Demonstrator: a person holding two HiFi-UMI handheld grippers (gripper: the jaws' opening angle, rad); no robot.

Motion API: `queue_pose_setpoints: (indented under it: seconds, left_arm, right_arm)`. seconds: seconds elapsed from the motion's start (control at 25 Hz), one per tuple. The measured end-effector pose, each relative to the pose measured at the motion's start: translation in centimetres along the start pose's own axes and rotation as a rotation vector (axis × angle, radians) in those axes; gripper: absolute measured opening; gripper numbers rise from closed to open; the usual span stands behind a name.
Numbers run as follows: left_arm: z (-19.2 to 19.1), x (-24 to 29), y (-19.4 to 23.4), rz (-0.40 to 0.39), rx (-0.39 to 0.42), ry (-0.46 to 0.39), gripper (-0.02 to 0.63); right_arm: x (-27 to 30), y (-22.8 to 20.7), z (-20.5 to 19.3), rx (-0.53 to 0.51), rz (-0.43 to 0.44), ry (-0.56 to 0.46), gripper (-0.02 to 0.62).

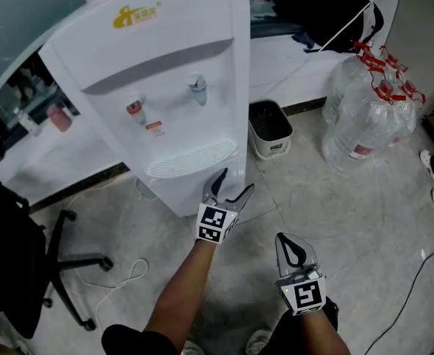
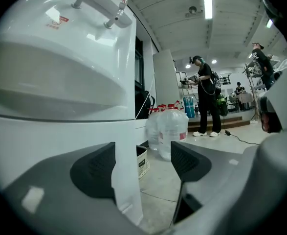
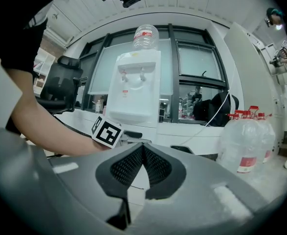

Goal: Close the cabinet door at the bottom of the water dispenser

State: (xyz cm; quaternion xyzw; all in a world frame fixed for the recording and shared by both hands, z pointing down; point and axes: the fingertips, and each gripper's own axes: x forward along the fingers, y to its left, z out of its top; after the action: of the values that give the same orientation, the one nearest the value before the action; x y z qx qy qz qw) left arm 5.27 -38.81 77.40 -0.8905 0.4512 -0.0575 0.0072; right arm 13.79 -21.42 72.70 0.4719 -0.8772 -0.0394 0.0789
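Left gripper gaped wide, dark dimpled jaws either side of smooth white cabinet door edge, unclamped, low on glossy boxy water dispenser. Right gripper pinched closed, empty, over grey tiled floor.

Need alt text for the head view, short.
Seen from above, a person's open left gripper is at the lower front corner of a white water dispenser, while the shut right gripper hangs back over the tiled floor. A small bin and large water bottles stand further right.
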Motion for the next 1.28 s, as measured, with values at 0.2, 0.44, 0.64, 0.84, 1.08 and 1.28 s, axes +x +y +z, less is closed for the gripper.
queue_pose_setpoints:
  seconds: [0.2,0.44,0.64,0.84,1.08,1.28]
  left_arm:
    - [0.6,0.0,-0.3,-0.012,0.014,0.007,0.390]
    - [2.5,-2.1,-1.8,-0.013,0.044,-0.031,0.393]
    - [4.1,-5.7,-3.5,-0.031,0.066,-0.057,0.385]
    - [5.1,-9.3,-5.6,-0.054,0.078,-0.060,0.336]
    - [6.2,-14.5,-4.9,0.043,0.061,-0.092,0.159]
    - [6.1,-17.5,-3.5,0.124,0.037,-0.095,0.015]
  right_arm:
    - [0.0,0.0,-0.1,-0.018,0.002,0.001,0.003]
    - [0.5,0.2,0.4,0.023,0.002,-0.012,0.003]
    - [1.3,1.5,1.2,-0.039,0.021,-0.018,0.003]
    - [1.8,2.8,2.6,-0.053,0.035,-0.066,0.003]
    - [2.1,5.1,3.6,-0.015,0.063,-0.108,0.003]
    - [2.6,6.2,4.6,0.032,0.069,-0.116,0.003]
